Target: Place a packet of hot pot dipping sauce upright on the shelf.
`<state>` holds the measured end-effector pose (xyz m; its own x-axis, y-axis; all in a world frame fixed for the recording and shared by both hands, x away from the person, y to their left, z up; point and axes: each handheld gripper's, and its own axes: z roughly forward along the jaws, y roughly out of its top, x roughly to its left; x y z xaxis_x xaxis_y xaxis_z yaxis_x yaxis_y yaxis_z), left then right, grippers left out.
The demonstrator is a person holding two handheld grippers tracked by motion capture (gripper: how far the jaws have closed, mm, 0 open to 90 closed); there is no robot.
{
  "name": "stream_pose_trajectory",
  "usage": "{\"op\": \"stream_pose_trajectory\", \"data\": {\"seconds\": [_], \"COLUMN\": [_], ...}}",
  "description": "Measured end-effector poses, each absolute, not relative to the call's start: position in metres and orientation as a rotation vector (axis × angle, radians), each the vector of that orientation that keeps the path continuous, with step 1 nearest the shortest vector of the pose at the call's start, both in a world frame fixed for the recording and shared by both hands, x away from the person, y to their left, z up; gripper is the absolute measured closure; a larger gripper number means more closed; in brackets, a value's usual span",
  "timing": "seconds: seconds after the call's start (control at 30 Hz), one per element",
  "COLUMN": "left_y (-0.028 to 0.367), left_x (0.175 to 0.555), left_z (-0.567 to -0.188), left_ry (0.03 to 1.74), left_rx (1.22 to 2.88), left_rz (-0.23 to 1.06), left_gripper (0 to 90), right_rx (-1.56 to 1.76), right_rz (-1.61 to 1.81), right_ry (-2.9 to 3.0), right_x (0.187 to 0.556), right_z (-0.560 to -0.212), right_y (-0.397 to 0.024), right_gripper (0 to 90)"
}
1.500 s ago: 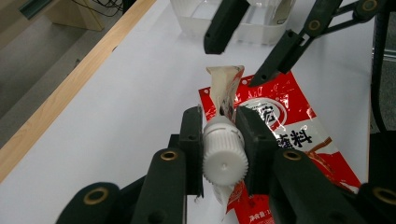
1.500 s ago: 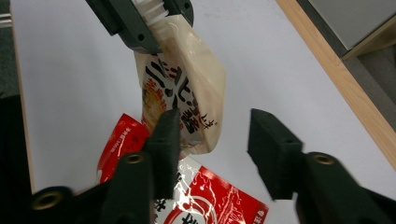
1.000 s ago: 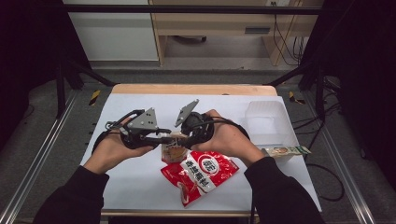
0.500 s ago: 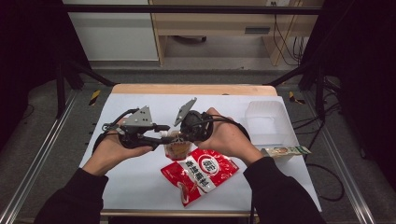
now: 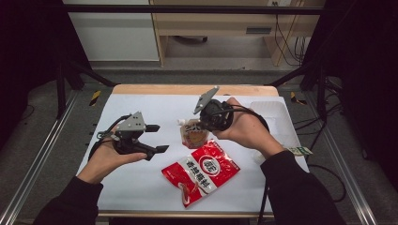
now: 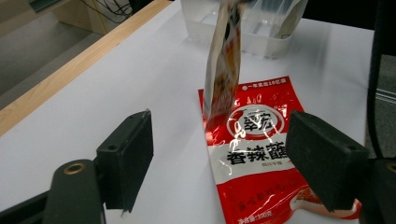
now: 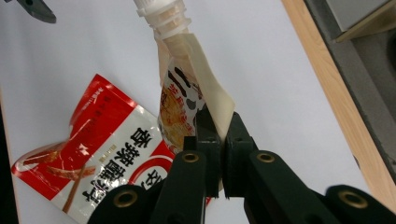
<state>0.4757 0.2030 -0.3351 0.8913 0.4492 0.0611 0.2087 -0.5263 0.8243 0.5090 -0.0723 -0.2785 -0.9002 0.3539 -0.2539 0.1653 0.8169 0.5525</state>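
The right gripper pinched the small spouted food pouch above the flat red snack bag; the left gripper, jaws just opened and empty, waited beside it

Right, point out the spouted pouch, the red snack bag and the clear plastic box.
spouted pouch (image 7: 180,109), right gripper view, on its printed front below the white spout
red snack bag (image 5: 202,171), high view, on the middle of its printed face
clear plastic box (image 6: 261,39), left gripper view, on its near wall
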Motion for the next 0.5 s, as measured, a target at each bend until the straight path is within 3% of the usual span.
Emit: {"op": "stream_pose_trajectory", "data": {"seconds": [0.27, 0.5], "left_y": [0.218, 0.230], "left_x": [0.473, 0.467], "left_z": [-0.347, -0.355], "left_ry": [0.531, 0.561], "left_rx": [2.137, 2.134], "left_rz": [0.354, 0.381], "left_gripper": [13.8, 11.9], "right_rx": [0.432, 0.444], "right_rz": [0.798, 0.808], "right_ry": [2.607, 2.585], "right_x": [0.512, 0.511], "right_z": [-0.270, -0.264], "right_y": [-0.095, -0.113], "right_gripper": [88.2, 88.2]}}
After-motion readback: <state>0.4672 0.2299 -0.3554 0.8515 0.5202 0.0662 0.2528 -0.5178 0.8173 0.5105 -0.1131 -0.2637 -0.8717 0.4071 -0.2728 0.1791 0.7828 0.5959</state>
